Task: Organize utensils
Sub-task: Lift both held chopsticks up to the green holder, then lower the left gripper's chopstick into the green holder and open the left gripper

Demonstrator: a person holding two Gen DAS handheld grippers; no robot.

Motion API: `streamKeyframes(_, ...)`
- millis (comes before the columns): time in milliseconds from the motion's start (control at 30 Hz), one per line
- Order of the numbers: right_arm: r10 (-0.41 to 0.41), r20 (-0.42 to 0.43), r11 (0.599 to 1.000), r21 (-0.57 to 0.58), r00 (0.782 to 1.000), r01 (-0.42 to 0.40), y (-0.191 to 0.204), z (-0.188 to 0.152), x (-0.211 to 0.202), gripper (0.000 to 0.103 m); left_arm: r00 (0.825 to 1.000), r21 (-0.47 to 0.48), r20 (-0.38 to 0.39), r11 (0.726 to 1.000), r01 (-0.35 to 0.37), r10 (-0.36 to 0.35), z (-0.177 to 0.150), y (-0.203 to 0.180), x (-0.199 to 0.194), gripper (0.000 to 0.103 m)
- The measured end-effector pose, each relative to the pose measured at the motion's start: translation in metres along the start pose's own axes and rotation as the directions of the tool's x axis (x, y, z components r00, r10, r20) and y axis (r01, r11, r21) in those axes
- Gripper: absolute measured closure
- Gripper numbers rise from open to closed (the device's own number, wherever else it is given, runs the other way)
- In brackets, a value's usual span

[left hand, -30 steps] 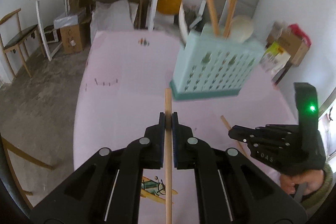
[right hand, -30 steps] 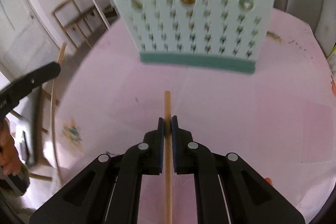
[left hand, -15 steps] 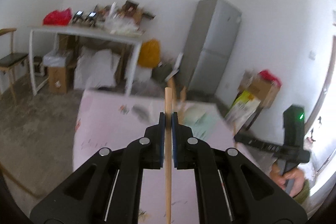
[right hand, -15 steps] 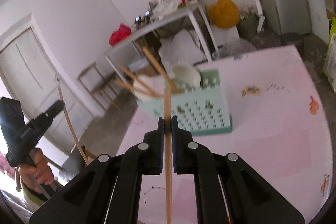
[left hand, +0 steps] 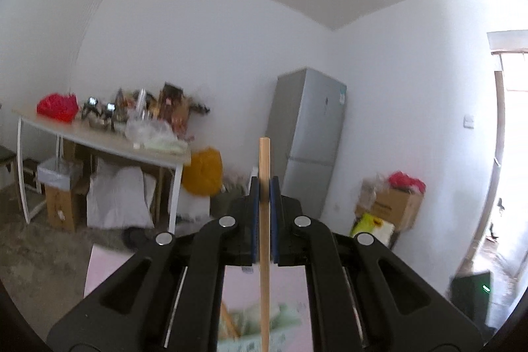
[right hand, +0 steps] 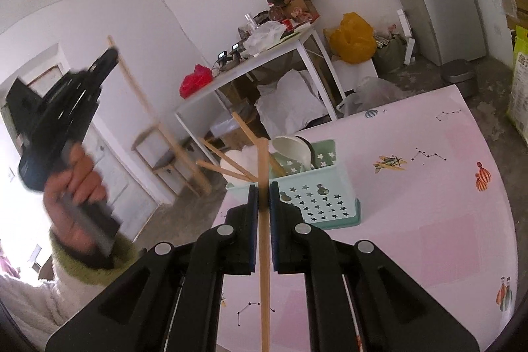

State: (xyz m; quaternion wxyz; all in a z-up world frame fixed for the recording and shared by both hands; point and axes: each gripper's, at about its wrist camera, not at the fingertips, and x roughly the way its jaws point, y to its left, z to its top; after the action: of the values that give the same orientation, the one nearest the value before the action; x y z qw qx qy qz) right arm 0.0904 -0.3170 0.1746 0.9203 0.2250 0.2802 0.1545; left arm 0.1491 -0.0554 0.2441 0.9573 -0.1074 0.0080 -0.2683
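Left hand-held gripper (left hand: 264, 187): I see its jaws narrowed right down onto a wooden chopstick (left hand: 264, 220), which runs straight up between the blue pads and sticks out past the tips.
Left hand-held gripper from the other camera: raised at the left of the right wrist view (right hand: 99, 68), gripped by my hand (right hand: 74, 187) in a cream sleeve with a green cuff; its chopstick (right hand: 155, 117) slants long and thin through the air.
Right hand-held gripper (right hand: 263, 197): jaws closed to a thin slot on a second chopstick (right hand: 264, 253), pinched between the pads with its end poking out beyond the tips.
Utensil basket (right hand: 316, 197): a mint-green holder with star cut-outs, standing upright on the table, just beyond the right hand-held gripper's tips in its view; in the left wrist view only a blurred green patch of it shows at the bottom edge.
In the basket: several chopsticks (right hand: 224, 154) leaning out to the left, and a white ladle or spoon bowl (right hand: 293, 150) in the far compartment.
Table (right hand: 429, 220): pink cloth with small printed pictures.
Far side of the room: a white side table (left hand: 109, 144) piled with clutter, a yellow bag (left hand: 201, 170) on the floor beside it, a grey refrigerator (left hand: 310, 137) in the corner, cardboard boxes (left hand: 392, 203) to the right.
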Motion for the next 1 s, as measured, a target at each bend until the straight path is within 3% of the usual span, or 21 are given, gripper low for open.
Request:
streamKeyframes(133, -0.016, 0.005, 1.0, 0.012, 1.0, 0.016, -0.011, 0.002, -0.001, 0.096, 0.998, 0.002, 0.023, 0.998, -0.066, 0.066, -0.015, -0.002, 0.037, 0.098)
streamKeyframes(333, -0.041, 0.004, 0.999, 0.033, 0.999, 0.04, -0.024, 0.004, -0.002, 0.096, 0.988, -0.081, -0.033, 0.985, -0.151, 0.148, -0.056, 0.015, 0.084, 0.098)
streamKeyframes(467, -0.049, -0.001, 0.998, 0.047, 0.999, 0.049, -0.032, 0.004, -0.001, 0.096, 0.984, -0.104, -0.055, 0.979, -0.173, 0.168, -0.081, 0.028, 0.088, 0.098)
streamKeyframes(633, -0.046, -0.006, 0.998, 0.053, 0.999, 0.046, -0.035, 0.005, 0.002, 0.096, 0.984, -0.159, -0.109, 0.974, -0.16, 0.143, -0.103, 0.037, 0.078, 0.097)
streamKeyframes(1000, -0.041, 0.072, 0.998, -0.046, 0.997, 0.044, -0.01, 0.035, -0.009, 0.096, 0.987, -0.136, -0.094, 0.98, -0.143, 0.131, -0.09, 0.047, 0.003, 0.05)
